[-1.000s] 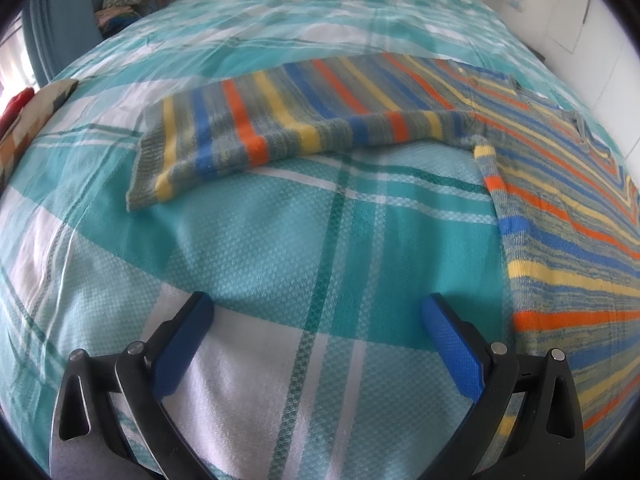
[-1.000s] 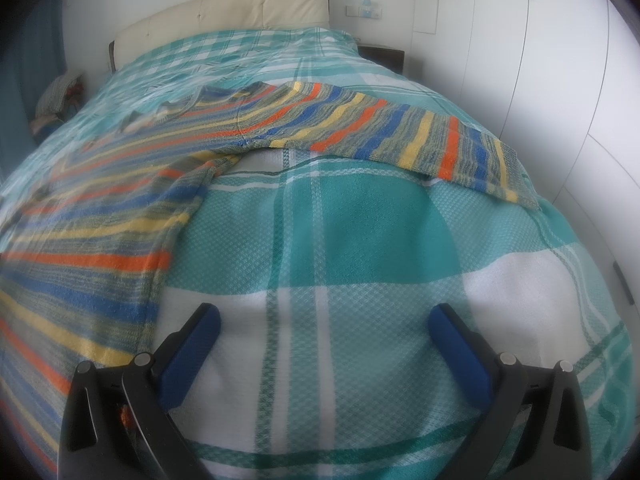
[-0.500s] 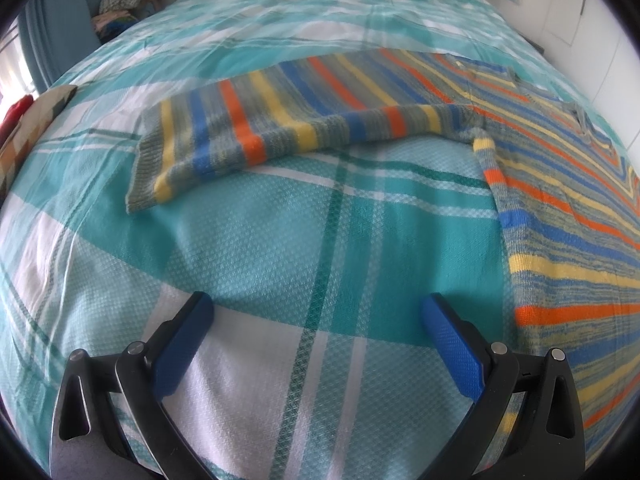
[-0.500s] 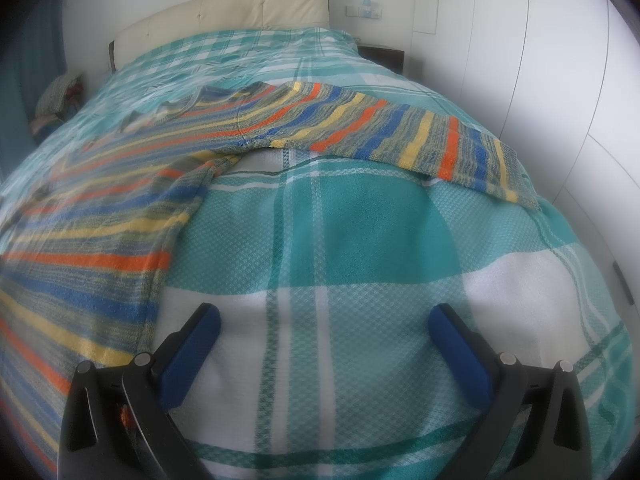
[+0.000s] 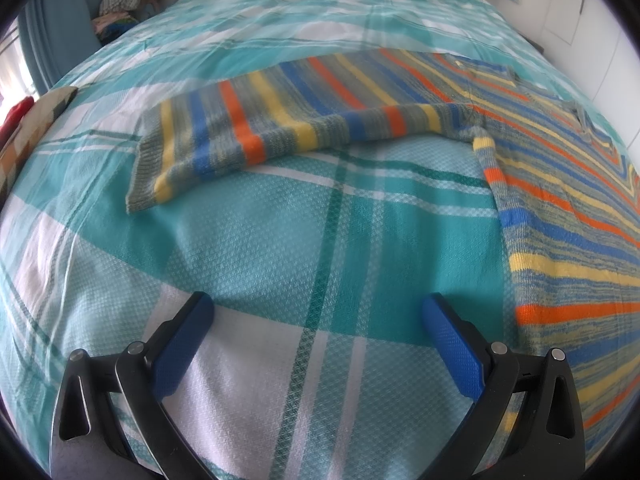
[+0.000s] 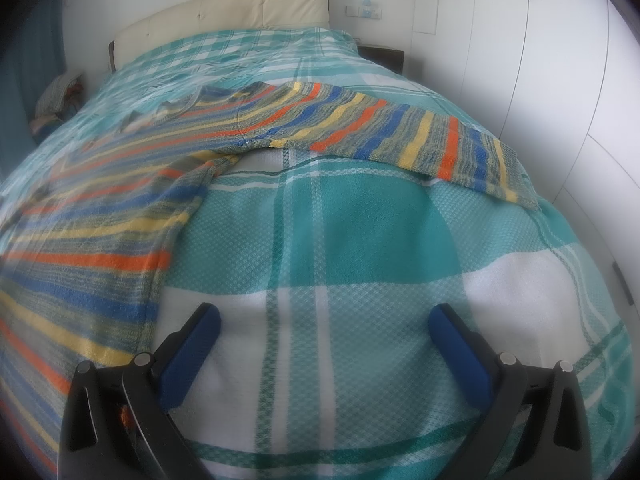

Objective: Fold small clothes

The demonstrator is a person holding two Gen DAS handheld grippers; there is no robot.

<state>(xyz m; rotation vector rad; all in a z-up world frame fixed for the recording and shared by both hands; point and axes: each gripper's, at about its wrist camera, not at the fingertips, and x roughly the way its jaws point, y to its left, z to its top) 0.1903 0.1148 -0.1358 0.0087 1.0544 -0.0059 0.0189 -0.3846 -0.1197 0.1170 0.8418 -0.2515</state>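
A striped knit sweater (image 5: 568, 216) in blue, orange, yellow and grey lies flat on the bed. Its left sleeve (image 5: 256, 136) stretches out to the left in the left wrist view. Its right sleeve (image 6: 420, 140) stretches out to the right in the right wrist view, with the body (image 6: 88, 232) at the left. My left gripper (image 5: 318, 312) is open and empty above the bedspread, short of the left sleeve. My right gripper (image 6: 324, 320) is open and empty above the bedspread, beside the sweater's side edge.
The bed is covered by a teal and white checked bedspread (image 5: 280, 240). A cream headboard (image 6: 224, 12) and white wardrobe doors (image 6: 560, 80) stand behind and to the right. A pile of clothes (image 5: 128, 4) sits beyond the bed's far left.
The left gripper has shifted slightly, so the left sleeve sits a little lower and nearer in its view. The right view is nearly unchanged. Both grippers stay open.
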